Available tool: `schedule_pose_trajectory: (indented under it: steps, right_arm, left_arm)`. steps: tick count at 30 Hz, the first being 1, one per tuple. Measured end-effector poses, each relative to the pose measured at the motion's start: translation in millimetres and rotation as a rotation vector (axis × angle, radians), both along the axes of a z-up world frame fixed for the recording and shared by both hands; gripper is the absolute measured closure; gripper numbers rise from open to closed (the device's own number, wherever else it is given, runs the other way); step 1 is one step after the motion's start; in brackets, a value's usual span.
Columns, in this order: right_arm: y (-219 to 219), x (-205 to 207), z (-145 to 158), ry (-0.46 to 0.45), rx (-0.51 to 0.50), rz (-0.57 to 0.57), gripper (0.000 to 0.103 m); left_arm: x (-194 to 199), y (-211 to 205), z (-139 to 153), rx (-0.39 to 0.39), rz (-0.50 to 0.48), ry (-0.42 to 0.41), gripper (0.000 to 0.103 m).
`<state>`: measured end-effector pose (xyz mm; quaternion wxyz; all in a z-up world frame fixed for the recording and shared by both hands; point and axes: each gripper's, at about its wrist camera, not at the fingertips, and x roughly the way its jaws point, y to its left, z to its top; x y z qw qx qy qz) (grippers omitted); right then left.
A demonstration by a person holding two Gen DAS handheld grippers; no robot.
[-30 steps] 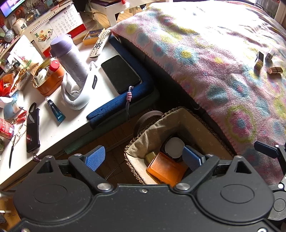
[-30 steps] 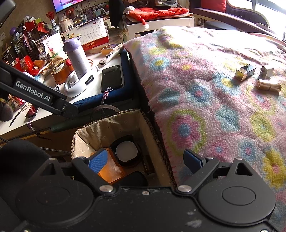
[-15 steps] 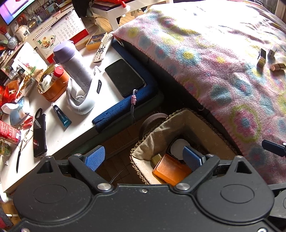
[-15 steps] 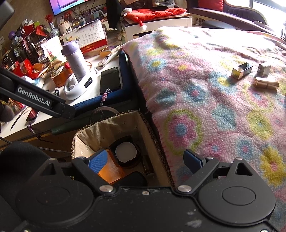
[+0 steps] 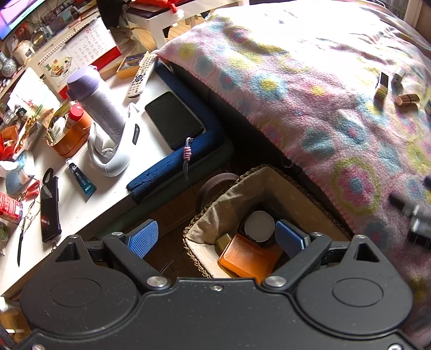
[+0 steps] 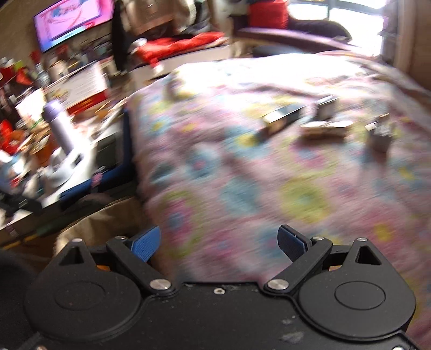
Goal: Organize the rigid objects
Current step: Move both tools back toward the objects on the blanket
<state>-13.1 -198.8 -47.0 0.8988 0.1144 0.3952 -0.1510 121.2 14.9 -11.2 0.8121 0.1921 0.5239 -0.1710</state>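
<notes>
My blanket (image 5: 317, 88) is pink fleece with blue, yellow and green rings. My gripper pads (image 5: 142, 238) are blue on black arms. The woven basket (image 5: 301, 188) has beige lining and holds an orange box (image 5: 242, 258) and a white disc (image 5: 259, 225). The flask (image 5: 94, 101) is lilac.

Daylight from window (image 6: 350, 24); glare whitens far blanket (image 5: 309, 35). Left wrist view sharp, fisheye-bent edges. Right wrist view heavily motion-blurred.

Fuzzy fleece blanket (image 5: 309, 88), woven cloth-lined basket (image 5: 280, 185), glossy metallic tubes (image 5: 406, 99).
</notes>
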Motion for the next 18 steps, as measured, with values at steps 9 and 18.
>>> schedule_pose_trajectory:
  steps: [9, 18]
  right_arm:
    - [-91, -12, 0, -0.142, -0.24, -0.257, 0.007]
    - [-162, 16, -3, -0.217, -0.358, -0.271, 0.007]
  left_arm:
    - [-3, -11, 0, 0.023, -0.021, -0.012, 0.012]
    - [-9, -35, 8, 0.031, -0.062, -0.065, 0.012]
